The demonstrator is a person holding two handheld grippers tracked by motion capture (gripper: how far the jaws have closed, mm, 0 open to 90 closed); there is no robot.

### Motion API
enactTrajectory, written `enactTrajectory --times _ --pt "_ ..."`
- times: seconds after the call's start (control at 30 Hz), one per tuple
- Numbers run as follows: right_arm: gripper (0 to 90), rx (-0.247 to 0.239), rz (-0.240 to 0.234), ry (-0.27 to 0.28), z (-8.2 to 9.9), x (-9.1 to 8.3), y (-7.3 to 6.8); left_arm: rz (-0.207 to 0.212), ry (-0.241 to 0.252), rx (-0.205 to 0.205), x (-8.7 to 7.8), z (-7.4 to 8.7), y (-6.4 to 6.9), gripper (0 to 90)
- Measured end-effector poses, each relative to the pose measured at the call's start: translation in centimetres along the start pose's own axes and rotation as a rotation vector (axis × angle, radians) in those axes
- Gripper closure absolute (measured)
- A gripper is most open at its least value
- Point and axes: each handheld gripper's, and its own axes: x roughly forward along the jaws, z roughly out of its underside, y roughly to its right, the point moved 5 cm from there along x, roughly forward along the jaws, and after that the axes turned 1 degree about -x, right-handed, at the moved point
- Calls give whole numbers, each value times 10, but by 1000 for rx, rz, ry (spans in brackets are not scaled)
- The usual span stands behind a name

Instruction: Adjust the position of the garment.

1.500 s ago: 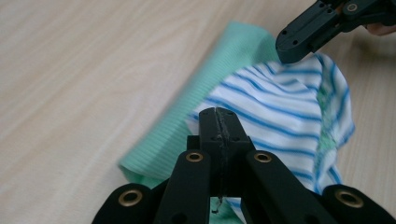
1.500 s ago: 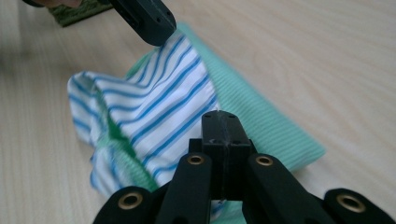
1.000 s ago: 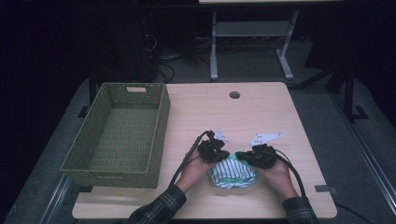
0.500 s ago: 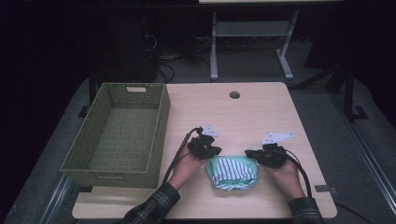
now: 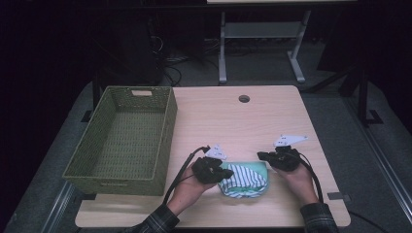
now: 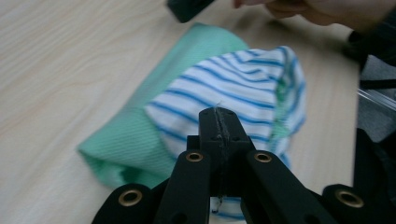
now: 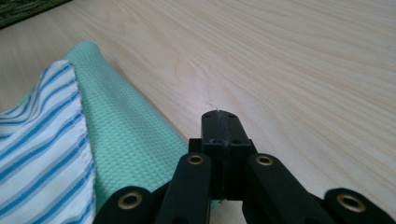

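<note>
A folded cloth (image 5: 243,180), mint green with a blue-and-white striped part on top, lies near the table's front edge. My left gripper (image 5: 228,173) touches its left side, jaws shut. In the left gripper view the shut tips (image 6: 218,113) hang over the striped part (image 6: 233,84), with nothing seen clamped between them. My right gripper (image 5: 261,156) stands just right of the cloth's far corner, also shut. In the right gripper view its tips (image 7: 219,114) are over bare wood beside the green fold (image 7: 126,126).
An empty green woven basket (image 5: 121,91) stands on the left part of the wooden table (image 5: 233,121). A round cable hole (image 5: 244,98) sits near the far edge. Beyond the table is a dark floor with a metal stand.
Both grippers left the top of the cloth and moved apart. The left one then came back toward the front and down to the cloth's left side. The right one stays off to the right.
</note>
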Motion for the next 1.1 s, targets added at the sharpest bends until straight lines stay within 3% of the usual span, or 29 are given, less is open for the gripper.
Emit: enactTrajectory --times 0.2,0.5,0.83,0.87,1.1 --pt "898 -12 -6 -31 -2 9 3 57 -27 29 15 4 22 894" --pt "898 -2 -30 -68 2 22 2 96 -85 47 38 11 34 895" --pt "898 -22 -59 -98 8 20 -1 59 -135 71 43 18 30 894" --pt "898 -7 -61 -104 9 19 -2 52 -137 72 42 18 29 894" --pt "898 -14 -68 -107 17 9 -5 -16 -148 69 33 20 7 894"
